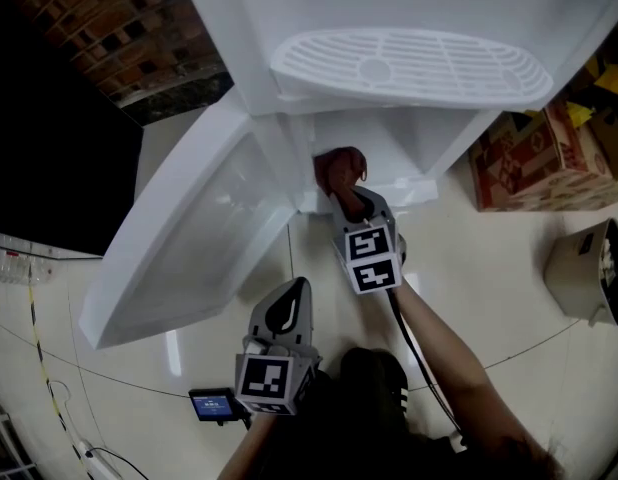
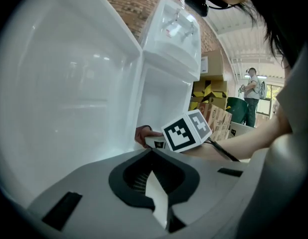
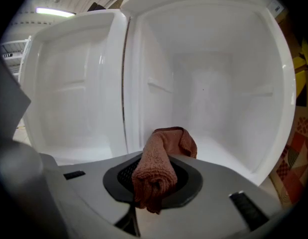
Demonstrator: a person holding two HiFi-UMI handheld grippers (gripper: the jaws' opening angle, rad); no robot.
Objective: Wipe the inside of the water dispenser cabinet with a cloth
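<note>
My right gripper (image 3: 153, 179) has its jaws clamped on the cloth (image 3: 161, 156), a rust-brown terry rag rolled up between them, with its free end folded over just past the tips. From the head view I see that gripper (image 1: 345, 196) pushed up to the mouth of the water dispenser cabinet (image 1: 389, 158), the cloth (image 1: 339, 168) bunched at the lower front edge of the opening; I cannot tell whether it actually touches the cabinet floor. Ahead of the right gripper the cabinet (image 3: 214, 93) is open and white inside, with a narrow ledge (image 3: 159, 86) on each side wall. Its door (image 3: 69, 93) is swung wide to my left. My left gripper (image 2: 154, 183) has its jaws pressed together with nothing between them; it hangs back, low and near my body, pointing at the inner face of the door (image 2: 69, 83), apart from it. In the head view the left gripper (image 1: 289, 303) sits below the door (image 1: 179, 248) and beside the right one. Above the cabinet is the dispenser's slotted drip tray (image 1: 409, 63). Printed cardboard boxes (image 1: 529, 158) stand on the tiled floor (image 1: 489, 268) to the right, and a person (image 2: 252, 96) stands well back in the left gripper view.
</note>
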